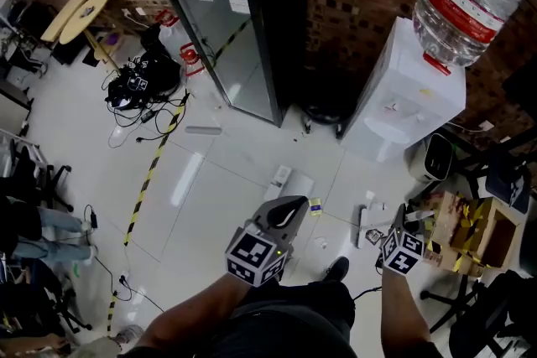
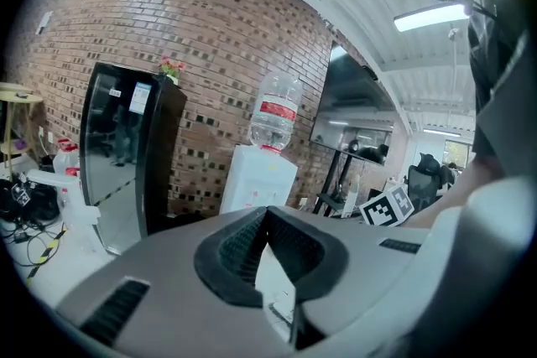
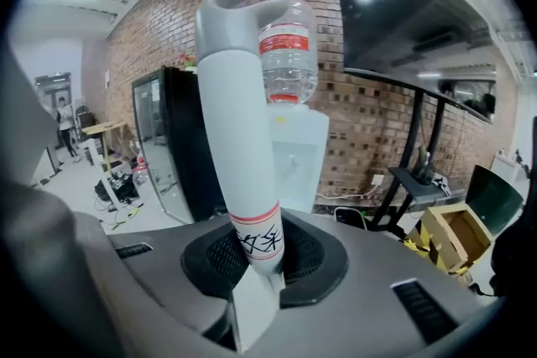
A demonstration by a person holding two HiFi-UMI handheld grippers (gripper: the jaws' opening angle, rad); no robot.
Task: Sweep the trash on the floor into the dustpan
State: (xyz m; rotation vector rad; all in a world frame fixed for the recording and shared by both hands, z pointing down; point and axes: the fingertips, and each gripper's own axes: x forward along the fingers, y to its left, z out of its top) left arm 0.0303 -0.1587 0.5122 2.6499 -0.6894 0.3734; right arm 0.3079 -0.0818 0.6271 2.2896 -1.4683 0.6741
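Note:
Small bits of trash lie on the pale floor tiles ahead of me: a yellow and blue scrap (image 1: pixel 315 206), a tiny white scrap (image 1: pixel 320 242) and a flat white piece (image 1: pixel 289 183). I cannot pick out a dustpan for certain. My right gripper (image 1: pixel 403 220) (image 3: pixel 256 264) is shut on a long grey-white handle (image 3: pixel 243 121) that has a loop at its end and a red band near the jaws. My left gripper (image 1: pixel 285 210) (image 2: pixel 268 214) hangs above the floor near the white piece, its jaws meeting at the tips with nothing seen between them.
A black glass-door fridge (image 1: pixel 243 21) and a white water dispenser (image 1: pixel 403 96) stand against the brick wall. An open cardboard box (image 1: pixel 478 230) and chairs crowd the right. Cables (image 1: pixel 138 84) and yellow-black floor tape (image 1: pixel 151 172) lie at the left. My shoe (image 1: pixel 336 268) is below.

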